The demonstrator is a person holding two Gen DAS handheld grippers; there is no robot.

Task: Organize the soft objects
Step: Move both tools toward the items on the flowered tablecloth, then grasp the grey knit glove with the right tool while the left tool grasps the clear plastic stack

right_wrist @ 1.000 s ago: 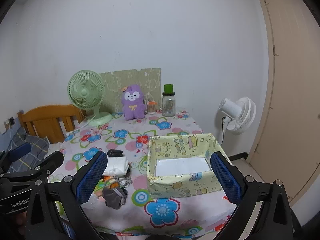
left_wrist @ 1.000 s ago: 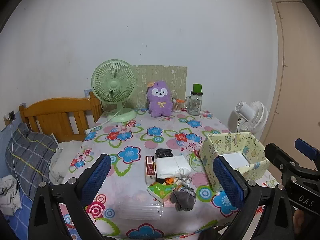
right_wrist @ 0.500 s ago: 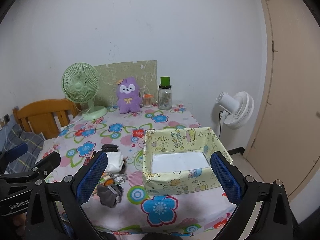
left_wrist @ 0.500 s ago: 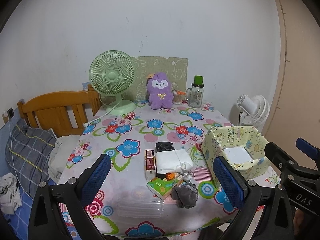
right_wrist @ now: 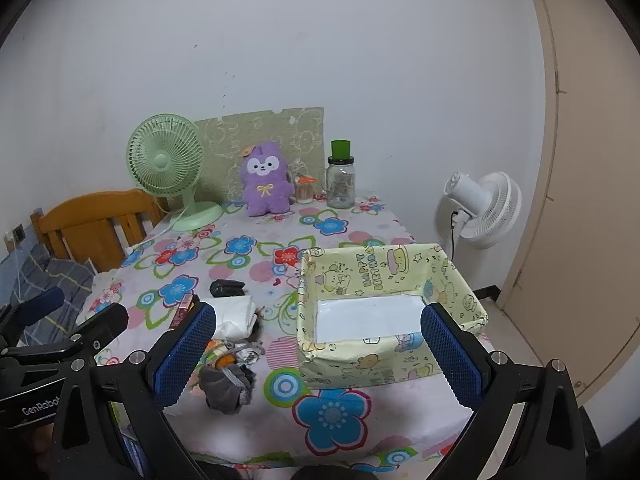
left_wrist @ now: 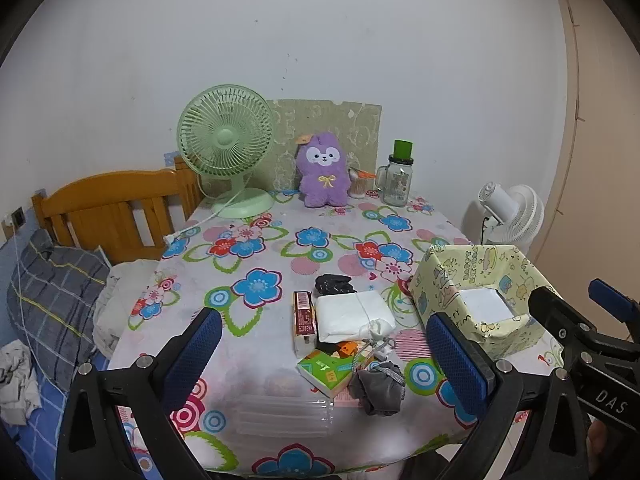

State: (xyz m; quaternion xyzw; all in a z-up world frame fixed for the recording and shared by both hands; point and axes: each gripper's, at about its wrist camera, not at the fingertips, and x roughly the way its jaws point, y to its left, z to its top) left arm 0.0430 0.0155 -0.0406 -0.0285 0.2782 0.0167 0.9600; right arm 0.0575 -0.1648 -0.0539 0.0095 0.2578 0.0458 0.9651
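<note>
Claws, left claw (left_wrist: 326, 354) and right claw (right_wrist: 318, 354), gape wide above grey sock (left_wrist: 378, 388), gripping nothing.

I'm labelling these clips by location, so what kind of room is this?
Most likely a small bedroom at home: a wooden bed headboard with a plaid pillow beside a table under a flowered tablecloth, with a purple plush toy on it.

The worktop (left_wrist: 248, 264) has bright flowers; the toy (left_wrist: 323, 174) is purple, the fan (left_wrist: 226, 140) green, the box (right_wrist: 384, 364) yellow
</note>
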